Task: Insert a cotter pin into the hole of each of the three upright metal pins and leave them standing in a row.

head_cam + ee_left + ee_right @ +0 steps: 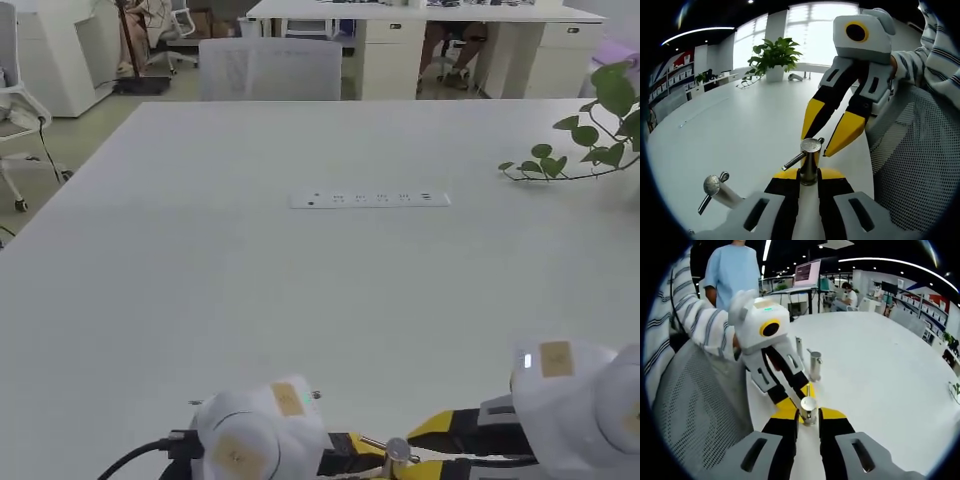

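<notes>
A short metal pin (809,167) stands upright between the yellow tips of my left gripper (809,175), which is shut on its body. A thin cotter pin (792,161) passes through its hole. My right gripper (816,146) comes in from above, its jaws slightly apart on either side of the pin's head. The right gripper view has the same pin (808,410) between the tips of my right gripper (810,415). Two more metal pins (815,365) (799,347) stand behind it; one (715,186) carries a cotter pin. Both grippers meet at the pin (397,452) by the table's near edge.
The white table (300,300) stretches ahead, with a flush power strip (370,199) mid-table and plant leaves (590,130) at the far right. A grey chair (270,68) stands beyond the far edge. A mesh chair (920,165) is at the near edge. A person (735,270) stands behind.
</notes>
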{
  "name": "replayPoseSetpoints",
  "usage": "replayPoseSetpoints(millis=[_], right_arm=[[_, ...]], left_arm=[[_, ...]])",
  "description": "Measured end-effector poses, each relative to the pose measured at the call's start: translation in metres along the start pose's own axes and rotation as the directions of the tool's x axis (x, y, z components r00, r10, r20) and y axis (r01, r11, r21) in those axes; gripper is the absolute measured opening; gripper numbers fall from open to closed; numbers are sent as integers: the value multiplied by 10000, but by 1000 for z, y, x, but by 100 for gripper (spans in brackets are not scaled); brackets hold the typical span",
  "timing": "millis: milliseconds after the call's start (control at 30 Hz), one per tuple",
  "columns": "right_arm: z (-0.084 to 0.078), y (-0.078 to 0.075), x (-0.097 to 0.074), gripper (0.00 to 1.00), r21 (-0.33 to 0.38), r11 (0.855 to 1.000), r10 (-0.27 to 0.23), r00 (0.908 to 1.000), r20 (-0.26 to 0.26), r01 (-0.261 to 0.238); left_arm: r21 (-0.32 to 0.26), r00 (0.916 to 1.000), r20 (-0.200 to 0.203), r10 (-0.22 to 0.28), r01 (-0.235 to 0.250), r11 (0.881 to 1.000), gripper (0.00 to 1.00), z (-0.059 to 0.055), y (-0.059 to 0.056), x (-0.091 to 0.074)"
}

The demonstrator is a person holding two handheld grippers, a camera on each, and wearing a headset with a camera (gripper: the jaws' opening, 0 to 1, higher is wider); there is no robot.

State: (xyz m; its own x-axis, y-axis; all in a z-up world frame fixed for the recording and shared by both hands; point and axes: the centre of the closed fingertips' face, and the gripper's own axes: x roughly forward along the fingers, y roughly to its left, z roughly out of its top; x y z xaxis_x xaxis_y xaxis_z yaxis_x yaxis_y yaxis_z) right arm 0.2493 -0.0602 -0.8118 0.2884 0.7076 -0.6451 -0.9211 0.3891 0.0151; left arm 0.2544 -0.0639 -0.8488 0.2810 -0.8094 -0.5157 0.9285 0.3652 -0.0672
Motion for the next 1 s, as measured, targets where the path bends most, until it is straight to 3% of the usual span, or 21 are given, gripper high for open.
replayPoseSetpoints(millis=[667,1000], right_arm=[[-3,0,16,17,-75,9998,202,9992,-349,-204],[-6,-1,20,15,-116,9997,232,9987,-455,-237]], left_arm=[[-173,9990,-346,-266,260,9995,19,-7,-4,-5],[-304,9990,-412,-156,144,9994,25,-8,-1,-14]])
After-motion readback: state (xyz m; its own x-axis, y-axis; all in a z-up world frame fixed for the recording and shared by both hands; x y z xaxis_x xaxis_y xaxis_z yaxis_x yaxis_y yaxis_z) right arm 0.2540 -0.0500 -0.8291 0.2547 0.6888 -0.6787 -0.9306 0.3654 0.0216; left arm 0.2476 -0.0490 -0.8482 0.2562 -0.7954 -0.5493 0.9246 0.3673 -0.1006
